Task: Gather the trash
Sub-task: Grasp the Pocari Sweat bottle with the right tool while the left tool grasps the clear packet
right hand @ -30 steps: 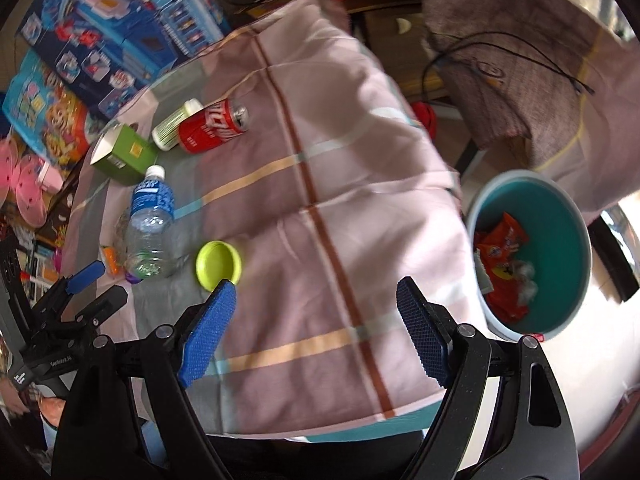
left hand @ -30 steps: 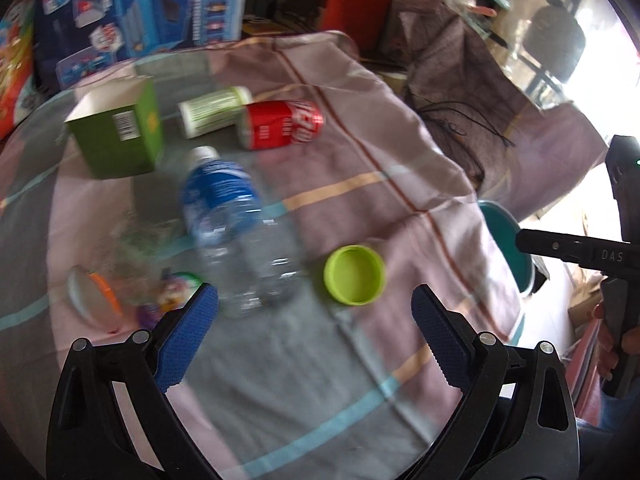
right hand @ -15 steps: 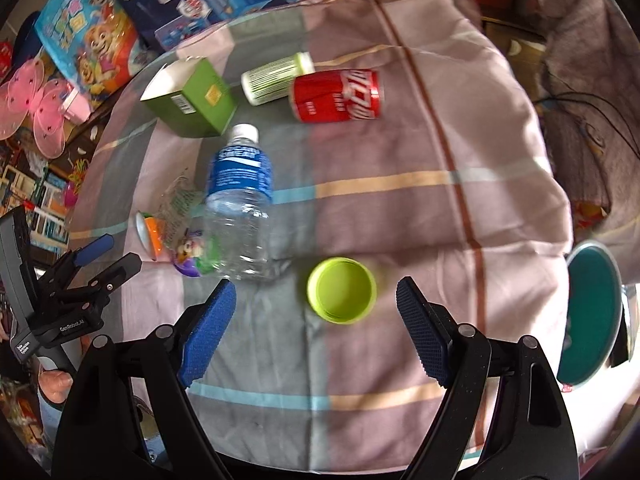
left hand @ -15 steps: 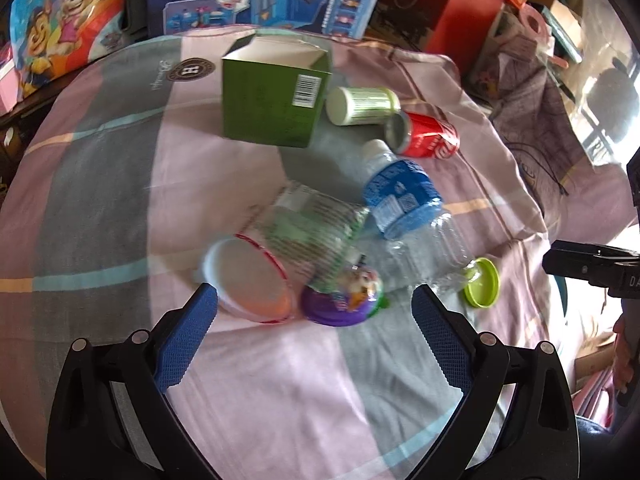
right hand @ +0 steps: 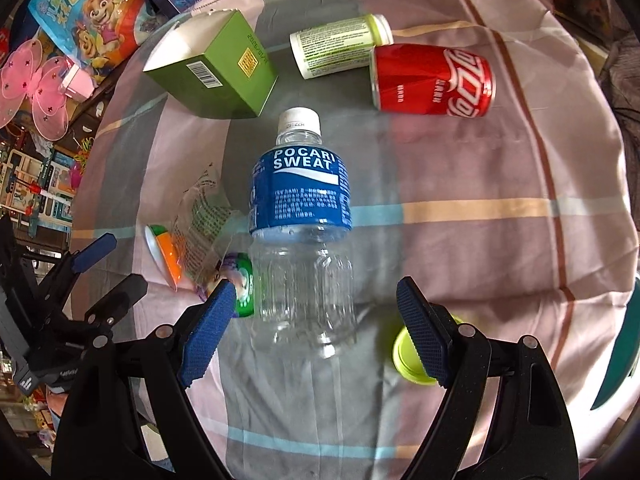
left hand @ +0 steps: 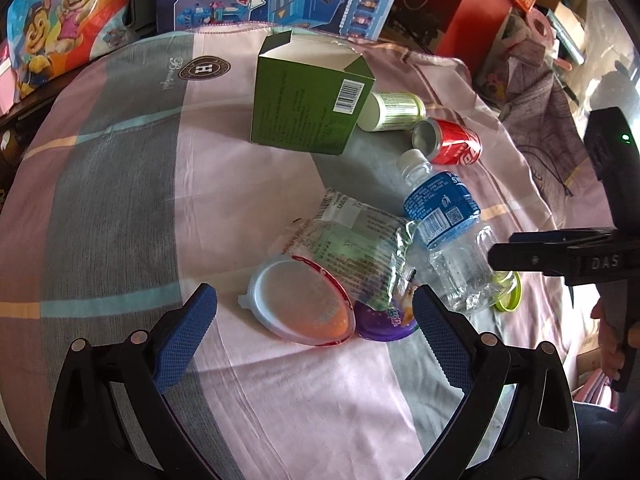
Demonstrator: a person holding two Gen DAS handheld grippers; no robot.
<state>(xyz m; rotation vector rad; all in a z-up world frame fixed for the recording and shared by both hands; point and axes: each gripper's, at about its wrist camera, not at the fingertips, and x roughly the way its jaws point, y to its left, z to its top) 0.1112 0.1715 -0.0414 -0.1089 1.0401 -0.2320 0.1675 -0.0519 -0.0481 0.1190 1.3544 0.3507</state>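
Since half a second ago, both grippers have been brought closer to the litter: in the right wrist view the clear plastic bottle with a blue label [right hand: 302, 236] now fills the middle of the frame, where it was smaller and further up before. In the left wrist view the pile of wrappers is seen larger and nearer the fingers.

The bottle lies on its side on the pink and grey striped cloth [right hand: 480, 208]. Its long axis runs up the frame, the white cap pointing to the upper middle and the base lying between the fingers of the right gripper [right hand: 316, 334]. That gripper's jaws are spread wide, nothing clamped between them.

The left gripper [left hand: 310, 334] is likewise held apart, empty, and is aimed at a round white lid with a red rim [left hand: 298, 304]. A crumpled clear printed wrapper [left hand: 356, 248] lies partly over it, touching a purple round cup [left hand: 384, 322].

A green cardboard box [right hand: 216, 68] stands at the upper left. A white and green cylindrical container [right hand: 340, 44] and a red drink can [right hand: 432, 80] lie on their sides at the upper middle, touching each other. A lime green round lid [right hand: 408, 358] is partly hidden behind the right finger.
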